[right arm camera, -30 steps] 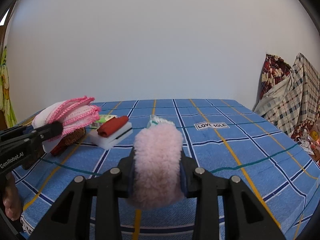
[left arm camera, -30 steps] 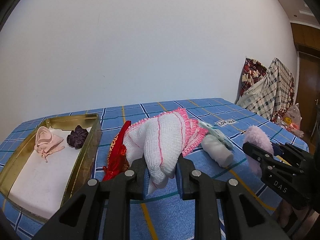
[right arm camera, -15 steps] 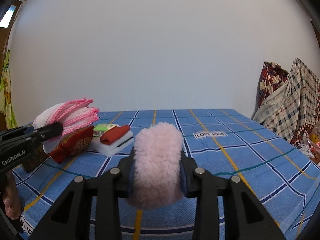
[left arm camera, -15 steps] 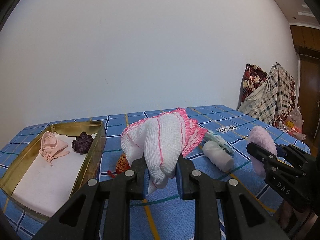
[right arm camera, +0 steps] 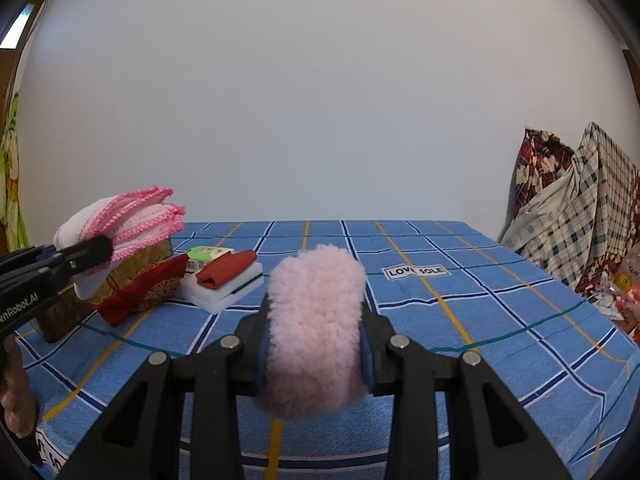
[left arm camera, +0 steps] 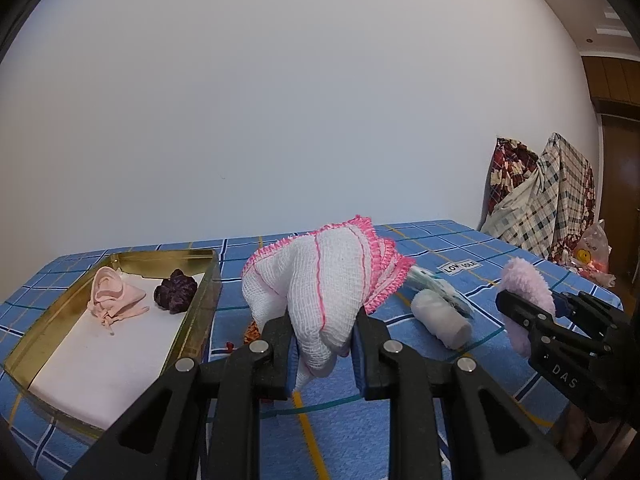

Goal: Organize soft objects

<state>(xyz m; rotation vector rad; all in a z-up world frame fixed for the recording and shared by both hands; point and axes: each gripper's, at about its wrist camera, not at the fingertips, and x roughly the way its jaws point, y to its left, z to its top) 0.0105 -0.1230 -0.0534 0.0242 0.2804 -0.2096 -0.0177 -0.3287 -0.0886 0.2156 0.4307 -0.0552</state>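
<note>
Centre frame: left gripper (left arm camera: 323,354) clamped on limp white gauze cloth (left arm camera: 324,280), pink crocheted edge. Right gripper (right arm camera: 316,356) squeezing fluffy pink fleece roll (right arm camera: 316,328). Left: shiny gold tray (left arm camera: 200,312).

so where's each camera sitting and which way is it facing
left wrist: sits on the left tongs, looks along them over the blue checked table to the gold tray; they clamp a white and pink cloth, with the right tongs at the right edge.
right wrist: sits on the right tongs, which squeeze a pink fluffy pad; the left tongs and a hand show at left.
shared: cloth, pad, table, white wall.
</note>
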